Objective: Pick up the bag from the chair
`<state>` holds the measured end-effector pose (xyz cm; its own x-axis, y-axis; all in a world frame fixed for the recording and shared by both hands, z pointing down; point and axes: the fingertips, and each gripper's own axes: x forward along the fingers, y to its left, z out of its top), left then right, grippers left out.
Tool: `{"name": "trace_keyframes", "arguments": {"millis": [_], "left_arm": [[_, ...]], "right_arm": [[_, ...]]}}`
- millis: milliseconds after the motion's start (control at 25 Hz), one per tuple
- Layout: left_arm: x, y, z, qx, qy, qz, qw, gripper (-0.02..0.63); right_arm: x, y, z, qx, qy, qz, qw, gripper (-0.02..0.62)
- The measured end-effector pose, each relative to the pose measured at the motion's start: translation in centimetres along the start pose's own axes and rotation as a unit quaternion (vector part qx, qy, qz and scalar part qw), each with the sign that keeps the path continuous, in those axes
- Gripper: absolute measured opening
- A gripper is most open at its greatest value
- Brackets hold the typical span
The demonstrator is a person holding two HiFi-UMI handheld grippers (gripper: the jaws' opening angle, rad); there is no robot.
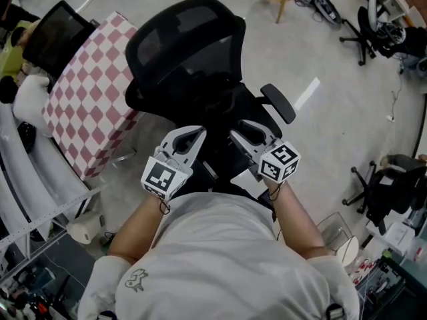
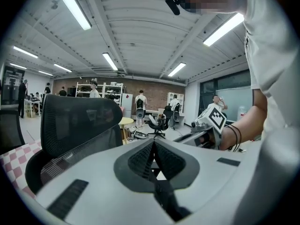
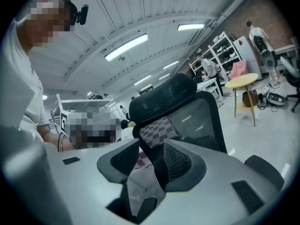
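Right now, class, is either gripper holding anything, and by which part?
Nothing is held. The left gripper is shut with nothing between its fingers; the right gripper is open and empty. Both are by the black office chair.

The chair is black, the checked cloth pink and white, the floor grey.

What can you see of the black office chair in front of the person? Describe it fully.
The black office chair stands upright on the pale floor, its seat side toward the person. It has a curved headrest, a see-through mesh back on a dark frame and a padded armrest. The seat is mostly hidden. A pink-and-white checked tablecloth hangs close beside it; contact cannot be told.
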<state>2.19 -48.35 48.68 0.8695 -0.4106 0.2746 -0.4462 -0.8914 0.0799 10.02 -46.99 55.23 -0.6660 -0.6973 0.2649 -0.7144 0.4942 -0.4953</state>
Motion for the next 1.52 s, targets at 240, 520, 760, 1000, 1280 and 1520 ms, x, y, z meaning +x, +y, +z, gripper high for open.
{"name": "trace_keyframes", "arguments": {"millis": [240,520,760,1000,1280,1520], "left_arm": [[1.3,1.1,-1.9,-0.006,0.01,-0.01,0.9999,0.012],[2.2,2.4,-3.6,-0.012,0.019,-0.011,0.9997,0.012],[2.7,2.9,-5.0,-0.021,0.029,-0.016,0.9992,0.012],[2.8,3.5,-6.1,-0.027,0.038,-0.017,0.9988,0.012],[2.9,4.4,-6.2,-0.033,0.039,-0.016,0.9986,0.012],[2.8,5.2,-6.4,-0.036,0.044,-0.015,0.9983,0.012]], "right_arm": [[2.0,-2.6,-2.3,0.02,0.018,-0.004,1.0,0.166],[4.6,-4.7,-3.8,0.061,0.013,0.001,0.998,0.172],[6.3,-5.5,-4.5,0.086,0.013,0.011,0.996,0.179],[7.9,-5.3,-3.2,0.113,-0.021,0.045,0.992,0.184],[10.1,-5.5,-1.6,0.148,-0.047,0.074,0.985,0.184],[12.0,-6.4,-0.7,0.181,-0.063,0.084,0.978,0.183]]}}
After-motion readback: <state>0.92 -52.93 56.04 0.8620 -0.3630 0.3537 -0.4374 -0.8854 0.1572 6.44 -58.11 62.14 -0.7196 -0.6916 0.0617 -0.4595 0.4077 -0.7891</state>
